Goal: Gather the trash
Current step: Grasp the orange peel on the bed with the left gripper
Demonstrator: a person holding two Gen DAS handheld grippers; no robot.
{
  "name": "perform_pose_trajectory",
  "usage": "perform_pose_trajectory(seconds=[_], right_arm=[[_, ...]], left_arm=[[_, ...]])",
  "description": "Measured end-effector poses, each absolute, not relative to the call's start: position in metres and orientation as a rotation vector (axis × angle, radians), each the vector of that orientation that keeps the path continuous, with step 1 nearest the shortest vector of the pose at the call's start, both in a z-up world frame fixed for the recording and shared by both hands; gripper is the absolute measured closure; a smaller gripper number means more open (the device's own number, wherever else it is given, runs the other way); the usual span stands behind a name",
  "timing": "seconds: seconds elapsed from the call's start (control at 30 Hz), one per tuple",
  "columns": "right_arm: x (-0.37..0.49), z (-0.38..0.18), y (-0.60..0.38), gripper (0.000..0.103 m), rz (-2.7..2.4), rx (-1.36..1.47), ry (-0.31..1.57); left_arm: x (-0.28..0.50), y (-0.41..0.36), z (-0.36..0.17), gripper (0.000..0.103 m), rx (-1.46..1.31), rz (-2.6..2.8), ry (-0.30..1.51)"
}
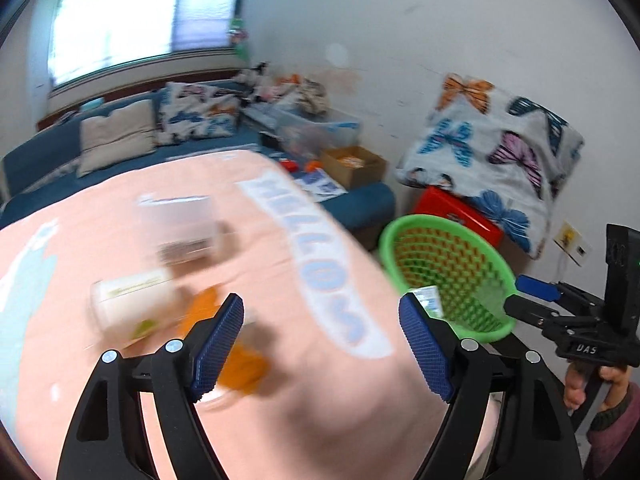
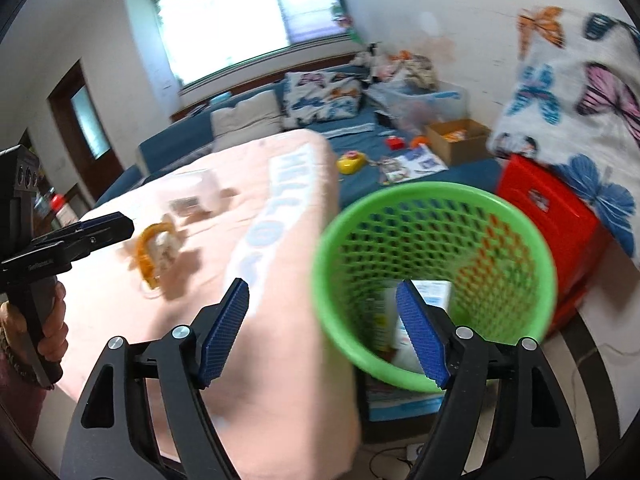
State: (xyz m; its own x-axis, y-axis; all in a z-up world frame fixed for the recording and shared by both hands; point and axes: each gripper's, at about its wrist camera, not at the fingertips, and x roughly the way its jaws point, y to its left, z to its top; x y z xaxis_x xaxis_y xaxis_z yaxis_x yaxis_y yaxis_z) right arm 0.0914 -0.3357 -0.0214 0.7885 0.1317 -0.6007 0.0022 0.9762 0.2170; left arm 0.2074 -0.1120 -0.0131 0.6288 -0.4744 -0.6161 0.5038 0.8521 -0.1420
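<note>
Two open grippers hung over a wide pink cloth (image 1: 304,400) that covered the table, lettered in pale blue along its right side. Off the cloth's right edge, lower than the tabletop, stood the green mesh basket (image 2: 532,240), and pale cartons and packets already lay in its bottom. The right gripper (image 2: 322,334) pointed down toward that basket's near rim, its blue pads (image 2: 224,332) well apart with nothing between them. The left gripper (image 1: 320,346) hung over the cloth, jaws likewise wide and empty.

The trash left on the cloth lay ahead of the left gripper and to its left: a clear plastic box (image 1: 180,226) farthest off, a pale cylindrical container (image 1: 130,304) on its side nearer, and an orange wrapper (image 1: 240,364) nearest, just beyond the left fingertip. All three were blurred, so the wrapper's outline could not be read closely. The container's long axis seemed to run roughly across the left gripper's line of reach.

By this layout the left hand was plainly the nearer one to the remaining pieces, the right hand the nearer to the basket; a pick would likely fall to the left, reaching forward and slightly leftward.
</note>
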Motion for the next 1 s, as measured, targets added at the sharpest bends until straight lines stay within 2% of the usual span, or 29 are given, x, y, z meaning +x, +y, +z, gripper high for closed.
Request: perform_pose_trajectory(seconds=[0.33,0.67,1.0], right_arm=[[0.123,-0.015,-0.270,0.025,0.192,0.142,0.665],[0.128,-0.025,-0.260,0.025,0.198,0.124,0.698],[0.133,-0.038,-0.265,0.024,0.187,0.134,0.728]], left_arm=[[0.215,-0.044,-0.033,0.025,-0.023,-0.497,0.751],[0.254,-0.057,-0.071,0.025,-0.073,-0.545,0.859],[0.279,-0.063,-0.086,0.025,-0.107,-0.552,0.898]])
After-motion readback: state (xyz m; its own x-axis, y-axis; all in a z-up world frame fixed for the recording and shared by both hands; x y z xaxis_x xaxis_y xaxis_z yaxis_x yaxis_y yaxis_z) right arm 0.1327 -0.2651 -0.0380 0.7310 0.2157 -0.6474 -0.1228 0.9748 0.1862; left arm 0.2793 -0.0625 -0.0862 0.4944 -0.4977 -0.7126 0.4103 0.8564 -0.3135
